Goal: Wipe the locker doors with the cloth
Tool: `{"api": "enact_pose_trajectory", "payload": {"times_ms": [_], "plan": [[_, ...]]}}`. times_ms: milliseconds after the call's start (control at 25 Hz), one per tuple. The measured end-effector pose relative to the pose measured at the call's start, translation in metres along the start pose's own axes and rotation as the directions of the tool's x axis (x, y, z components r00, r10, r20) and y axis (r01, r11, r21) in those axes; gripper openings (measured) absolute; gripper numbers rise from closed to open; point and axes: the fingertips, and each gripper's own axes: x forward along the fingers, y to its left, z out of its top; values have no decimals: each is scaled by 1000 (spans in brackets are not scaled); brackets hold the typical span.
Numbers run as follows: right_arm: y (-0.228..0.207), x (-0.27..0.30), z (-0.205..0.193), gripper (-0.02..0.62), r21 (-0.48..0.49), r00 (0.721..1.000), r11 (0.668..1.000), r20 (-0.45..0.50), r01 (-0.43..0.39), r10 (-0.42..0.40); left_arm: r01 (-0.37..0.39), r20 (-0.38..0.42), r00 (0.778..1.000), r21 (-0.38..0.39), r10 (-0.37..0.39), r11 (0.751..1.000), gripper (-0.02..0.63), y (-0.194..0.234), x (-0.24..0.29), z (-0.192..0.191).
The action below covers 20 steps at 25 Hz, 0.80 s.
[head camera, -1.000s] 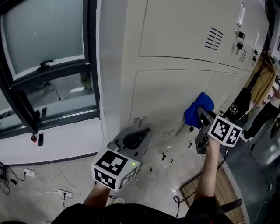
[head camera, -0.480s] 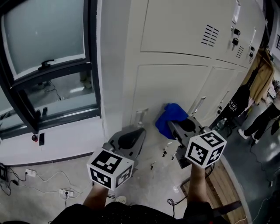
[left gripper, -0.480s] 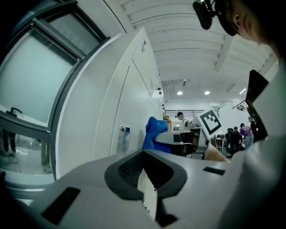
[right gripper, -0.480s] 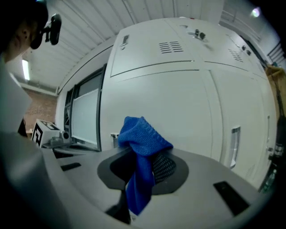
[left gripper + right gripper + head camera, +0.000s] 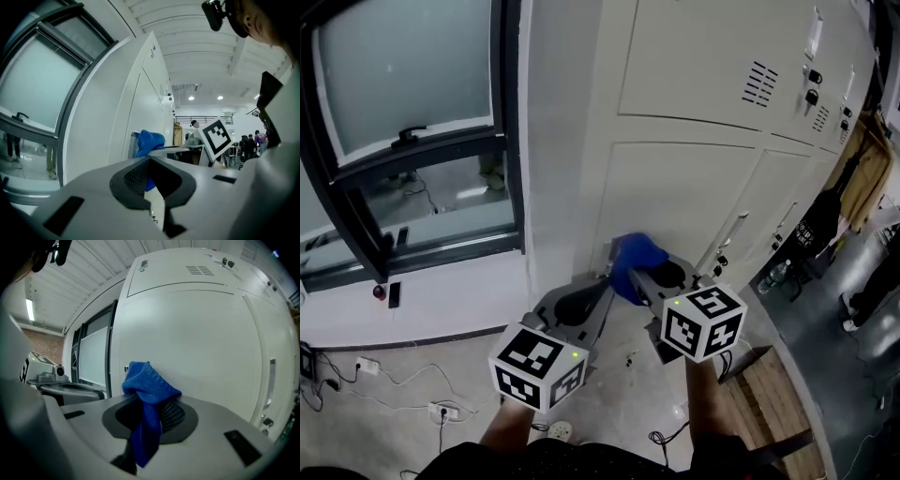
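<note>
The cream locker doors point(image 5: 675, 202) stand in front of me. My right gripper point(image 5: 645, 277) is shut on a blue cloth point(image 5: 633, 261), which bunches up over its tips low on the lower door, near that door's left edge. In the right gripper view the cloth point(image 5: 150, 385) hangs down between the fingers of the right gripper point(image 5: 150, 414), close before the door point(image 5: 197, 333); whether it touches the door is unclear. My left gripper point(image 5: 581, 302) is shut and holds nothing, just left of the cloth. From the left gripper point(image 5: 151, 161) I see the cloth point(image 5: 149, 140) ahead.
A dark-framed window point(image 5: 403, 122) lies to the left. Cables and a power strip point(image 5: 441, 412) lie on the floor. A wooden pallet point(image 5: 769, 394) sits at lower right. Door handles point(image 5: 727, 239) and keyed locks point(image 5: 811, 94) stick out. A person point(image 5: 872, 300) stands far right.
My right gripper has carried the cloth leftward and down across the lower door, ending beside my left gripper. The left gripper has barely moved.
</note>
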Motion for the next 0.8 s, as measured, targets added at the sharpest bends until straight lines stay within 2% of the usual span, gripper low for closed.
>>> {"api": "enact_pose_trajectory", "payload": {"times_ms": [120,200,800], "plan": [[-2,0,0,81,74,999,997,19,-31,30,-17,1,1000,-2,17,1000,9,5,-4,0],[-6,-1,0,81,90,999,995,20,-33,31,-22,3,1000,-8,22,1000,9,7,-5,1],[-57,-18,-6,81,89,993,989,12,118,-120,8,-11,1000,1,-8,1000,9,-5,4,-3]]}}
